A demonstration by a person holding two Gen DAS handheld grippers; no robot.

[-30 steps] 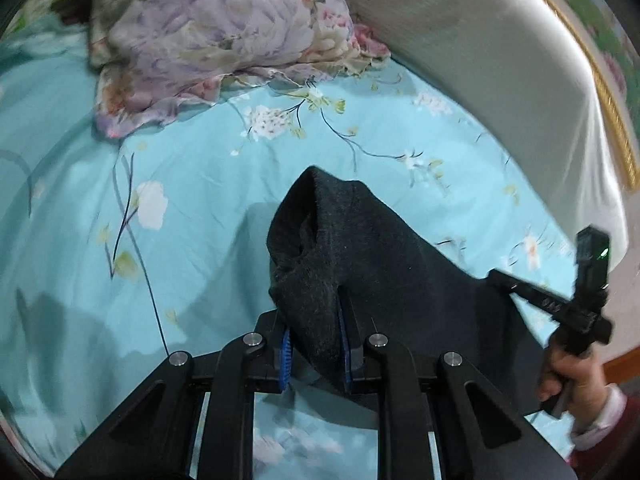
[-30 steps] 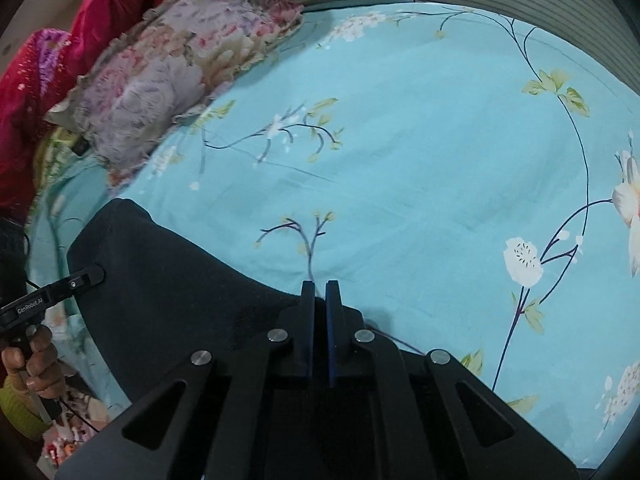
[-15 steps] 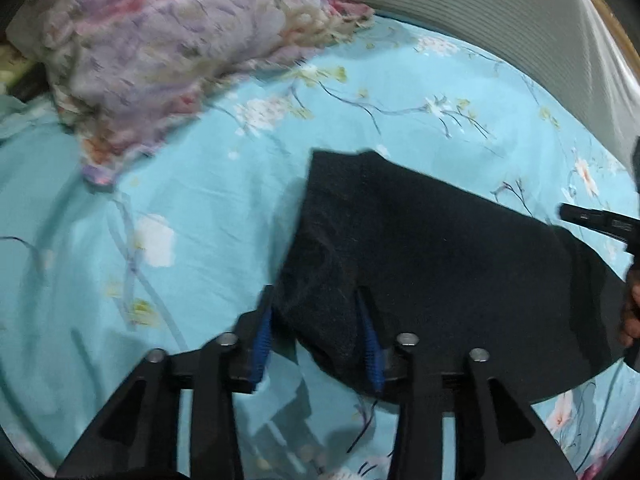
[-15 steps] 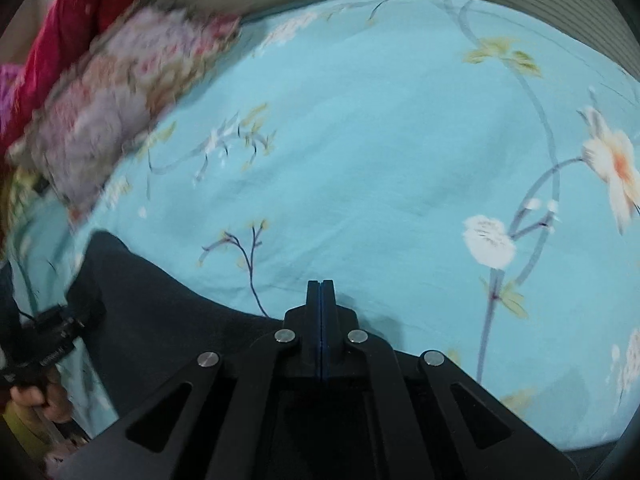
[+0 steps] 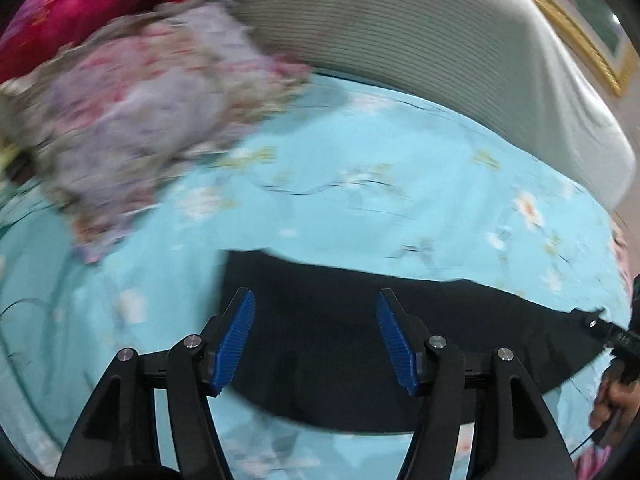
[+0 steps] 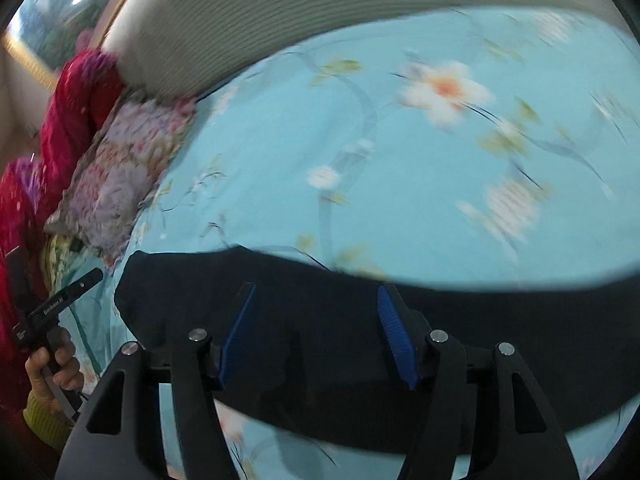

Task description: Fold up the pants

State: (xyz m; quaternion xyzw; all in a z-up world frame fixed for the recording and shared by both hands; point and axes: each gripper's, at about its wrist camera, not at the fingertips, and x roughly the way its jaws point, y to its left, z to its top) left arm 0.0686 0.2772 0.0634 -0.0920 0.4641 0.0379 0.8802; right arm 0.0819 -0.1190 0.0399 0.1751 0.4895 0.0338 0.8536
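The dark pants (image 5: 344, 344) lie flat on the bed as a long folded band — matte, slightly fuzzy fabric with a soft curved edge — spread over the smooth turquoise sheet (image 5: 360, 184) printed with pale blossoms and thin branches. The left gripper (image 5: 314, 338) hangs over them with its jaws wide apart, ribbed blue pads (image 5: 234, 340) bare, nothing between them. Same deal with the right gripper (image 6: 316, 332) — spread wide above the cloth, gripping nothing. A ruffled floral pillow (image 5: 140, 116) sits off to the left by a magenta quilt (image 6: 68, 120), and a ribbed grey-white cushion (image 5: 440, 52) curves along the back. Most of it's motion-blurred.
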